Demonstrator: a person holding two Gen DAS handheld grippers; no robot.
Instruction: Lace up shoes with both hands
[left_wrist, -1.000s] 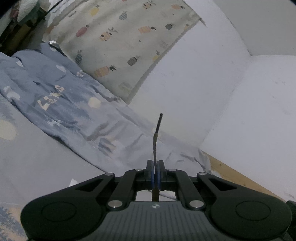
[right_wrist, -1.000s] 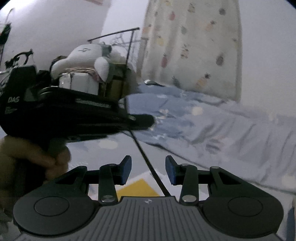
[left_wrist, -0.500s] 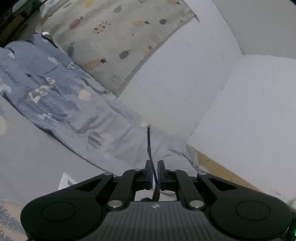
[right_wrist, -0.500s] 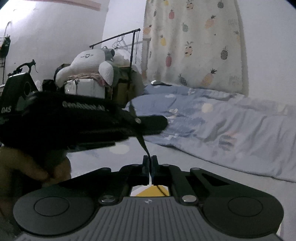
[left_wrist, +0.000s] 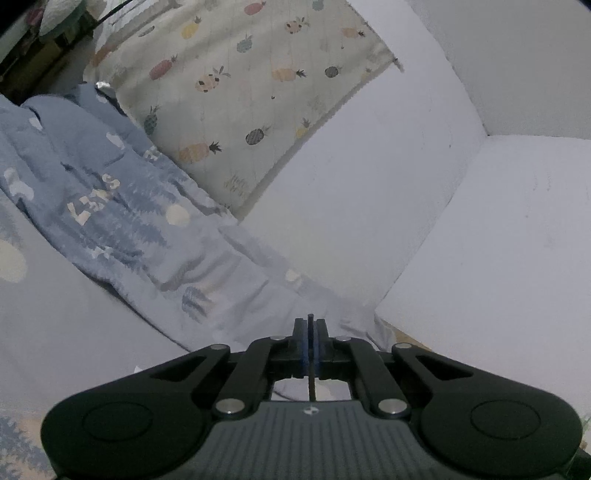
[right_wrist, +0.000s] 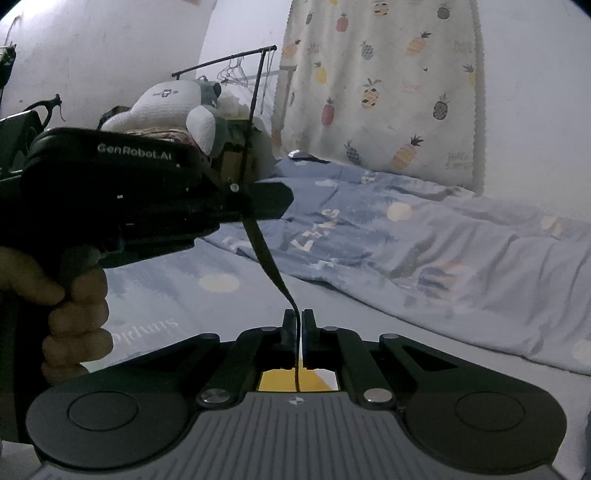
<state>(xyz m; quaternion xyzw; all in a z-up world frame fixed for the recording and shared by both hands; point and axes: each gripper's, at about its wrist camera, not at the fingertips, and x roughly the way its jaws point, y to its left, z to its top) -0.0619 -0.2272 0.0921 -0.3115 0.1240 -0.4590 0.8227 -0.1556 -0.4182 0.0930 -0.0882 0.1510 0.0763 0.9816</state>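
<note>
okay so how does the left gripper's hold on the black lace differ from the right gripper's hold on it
The left gripper pinches the lace close to its tip, which barely shows past its fingers; the right gripper clamps the lace lower down, with a long stretch rising from it to the left gripper. In the right wrist view the left gripper sits higher, the right gripper below it. Shared: both are shut on the same black lace.
</note>
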